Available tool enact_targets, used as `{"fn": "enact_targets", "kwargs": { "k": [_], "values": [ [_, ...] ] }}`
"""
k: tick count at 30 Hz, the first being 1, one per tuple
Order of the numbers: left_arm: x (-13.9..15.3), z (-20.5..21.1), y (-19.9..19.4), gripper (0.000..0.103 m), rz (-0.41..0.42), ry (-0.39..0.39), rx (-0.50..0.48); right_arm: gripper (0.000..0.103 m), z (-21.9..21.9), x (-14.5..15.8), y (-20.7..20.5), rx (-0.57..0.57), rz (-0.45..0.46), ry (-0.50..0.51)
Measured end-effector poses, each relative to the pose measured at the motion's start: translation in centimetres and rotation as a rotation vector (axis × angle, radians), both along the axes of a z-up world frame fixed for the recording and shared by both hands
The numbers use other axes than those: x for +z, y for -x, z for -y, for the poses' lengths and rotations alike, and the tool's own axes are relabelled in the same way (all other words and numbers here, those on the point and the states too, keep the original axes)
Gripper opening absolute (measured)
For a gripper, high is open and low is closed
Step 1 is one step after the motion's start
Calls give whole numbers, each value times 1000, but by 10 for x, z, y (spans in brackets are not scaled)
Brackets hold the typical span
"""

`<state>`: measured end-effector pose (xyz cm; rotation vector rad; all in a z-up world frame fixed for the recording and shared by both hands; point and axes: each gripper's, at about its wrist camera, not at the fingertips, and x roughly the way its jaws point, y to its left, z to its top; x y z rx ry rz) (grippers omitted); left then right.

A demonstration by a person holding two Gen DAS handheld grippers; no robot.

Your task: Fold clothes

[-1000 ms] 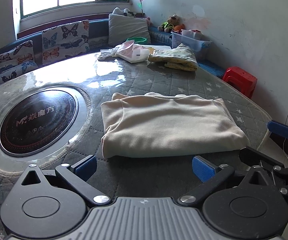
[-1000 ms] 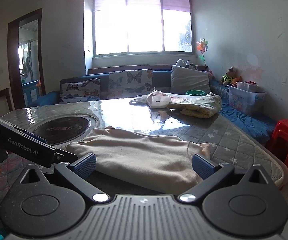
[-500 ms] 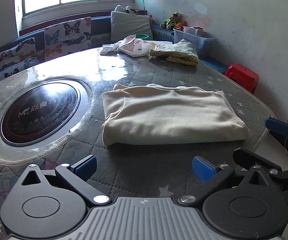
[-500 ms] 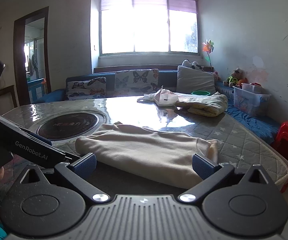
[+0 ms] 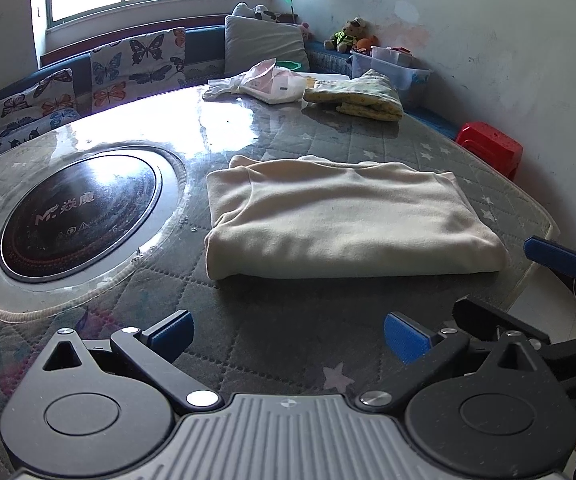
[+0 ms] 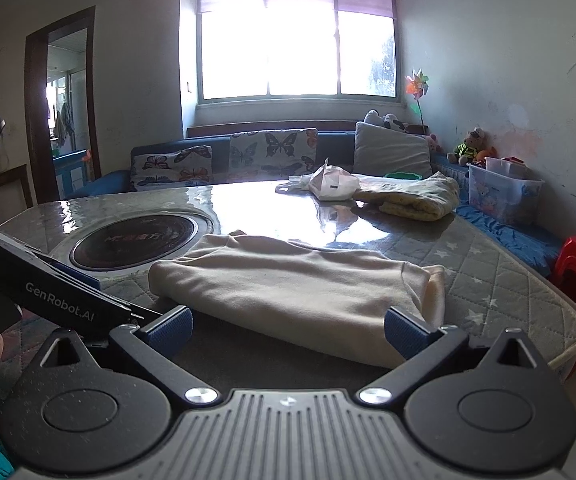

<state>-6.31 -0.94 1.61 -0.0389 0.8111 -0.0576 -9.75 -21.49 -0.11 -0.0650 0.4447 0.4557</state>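
Observation:
A cream garment [image 5: 344, 224] lies folded into a flat rectangle on the quilted round table [image 5: 288, 332]; the right wrist view shows the same cream garment [image 6: 300, 284] from low down. My left gripper [image 5: 288, 334] hangs open above the table, a little short of the garment's near edge, holding nothing. My right gripper [image 6: 288, 330] is open too, level with the near right corner of the garment, not touching it. In the left wrist view the right gripper's blue pads [image 5: 556, 258] show at the far right edge.
A black induction hob [image 5: 80, 216] sits sunk in the table at the left. At the far side lie a folded yellow cloth [image 5: 360, 94] and a white plastic bag [image 5: 272, 84]. A red stool [image 5: 492, 144] stands right of the table, cushions along the bench behind.
Both grippers have pulled back and risen slightly from the folded garment, so it looks smaller and farther. The garment itself has not moved. Both stayed open.

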Motion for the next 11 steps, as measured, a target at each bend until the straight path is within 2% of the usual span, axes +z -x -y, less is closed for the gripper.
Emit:
{"fn": "enact_targets", "kwargs": {
  "k": [11],
  "values": [
    [-1,3,-2,103,20,-22,5,103,0,-4,-3,-5,-12,-9]
  ]
}}
